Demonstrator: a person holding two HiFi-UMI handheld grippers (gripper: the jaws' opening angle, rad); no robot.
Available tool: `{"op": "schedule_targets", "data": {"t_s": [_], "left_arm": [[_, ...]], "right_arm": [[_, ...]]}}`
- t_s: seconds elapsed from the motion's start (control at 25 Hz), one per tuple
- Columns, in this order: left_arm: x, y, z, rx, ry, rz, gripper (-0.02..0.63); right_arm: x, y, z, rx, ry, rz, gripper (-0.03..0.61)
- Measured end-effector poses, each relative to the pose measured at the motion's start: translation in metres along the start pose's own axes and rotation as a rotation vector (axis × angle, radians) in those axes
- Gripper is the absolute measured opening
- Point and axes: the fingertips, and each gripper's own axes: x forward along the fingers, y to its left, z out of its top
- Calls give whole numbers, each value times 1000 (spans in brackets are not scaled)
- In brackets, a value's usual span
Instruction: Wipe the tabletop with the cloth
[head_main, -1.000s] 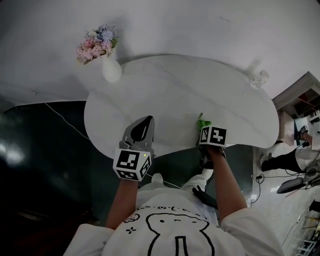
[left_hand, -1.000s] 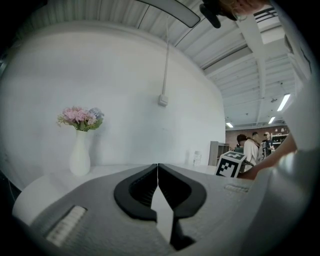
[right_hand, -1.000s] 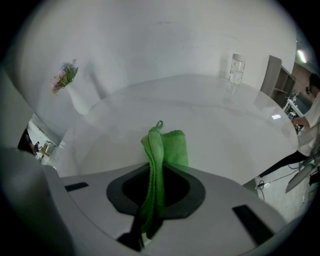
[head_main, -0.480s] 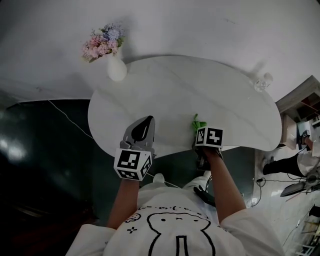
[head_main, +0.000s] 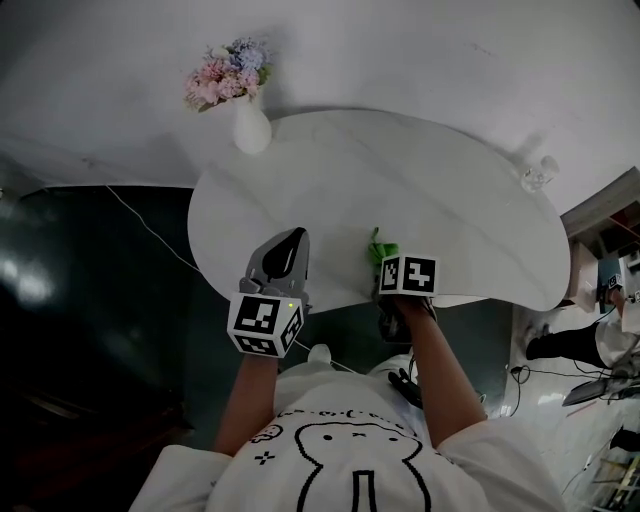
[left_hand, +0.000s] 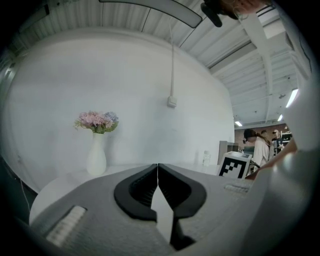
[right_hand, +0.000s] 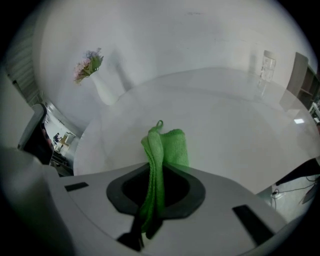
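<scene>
A green cloth (head_main: 377, 247) lies bunched on the near part of the white oval tabletop (head_main: 440, 200). My right gripper (head_main: 386, 264) is shut on it just ahead of its marker cube. In the right gripper view the folded cloth (right_hand: 165, 146) stands pinched between the jaws of the right gripper (right_hand: 157, 172), its free end resting on the tabletop (right_hand: 230, 120). My left gripper (head_main: 288, 250) hovers over the table's near left edge. Its jaws are shut with nothing between them in the left gripper view (left_hand: 158, 169).
A white vase of pink and blue flowers (head_main: 250, 128) stands at the table's far left edge, also in the left gripper view (left_hand: 96, 155). A clear glass (head_main: 538, 175) sits at the far right edge. Dark floor lies to the left, and clutter with a person stands at the right.
My right gripper has slid left along the table's near part, dragging the green cloth with it. The left gripper has kept its place, still shut.
</scene>
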Motion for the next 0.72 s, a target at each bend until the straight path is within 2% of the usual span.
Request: {"op": "schedule_targets", "data": {"t_s": [0.72], "left_arm": [[-40, 56, -10, -27, 9, 175, 18]], "right_arm": [[19, 73, -11, -98, 84, 152, 43]]}}
